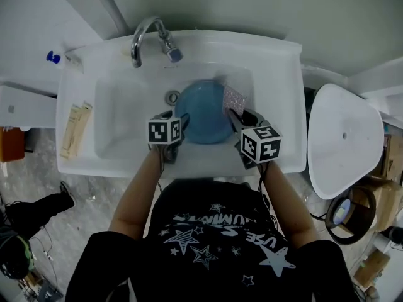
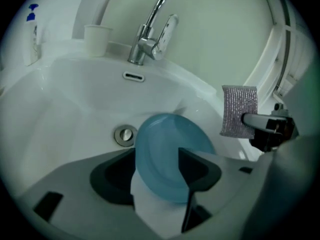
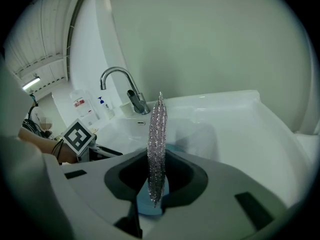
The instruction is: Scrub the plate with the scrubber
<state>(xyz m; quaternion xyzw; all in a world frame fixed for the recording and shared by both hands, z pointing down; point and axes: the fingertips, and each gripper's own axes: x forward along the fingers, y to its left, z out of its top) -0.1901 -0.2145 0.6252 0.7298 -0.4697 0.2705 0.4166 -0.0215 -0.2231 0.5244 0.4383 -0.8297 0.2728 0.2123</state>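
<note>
Left gripper (image 2: 159, 186): jaws wide apart, released. The near rim of the plate (image 2: 167, 146) sits loose between them, and the rest lies ahead in the sink (image 2: 75, 99).

Right gripper (image 3: 156, 196): clamped on the scrubber (image 3: 158, 134), which stands edge-on, straight up from the jaws.

Judgement:
- Plate looks stiff and light, and is probably slick. Pinch the thin near rim, with a pad on each face.
- Scrubber is a soft, floppy mesh. Hold it low, near one edge.

We see a white sink (image 1: 75, 93) with a chrome faucet (image 1: 135, 48) at twelve o'clock against a pale wall (image 1: 252, 5); speckled grey floor (image 1: 94, 200) lies at eight o'clock.
</note>
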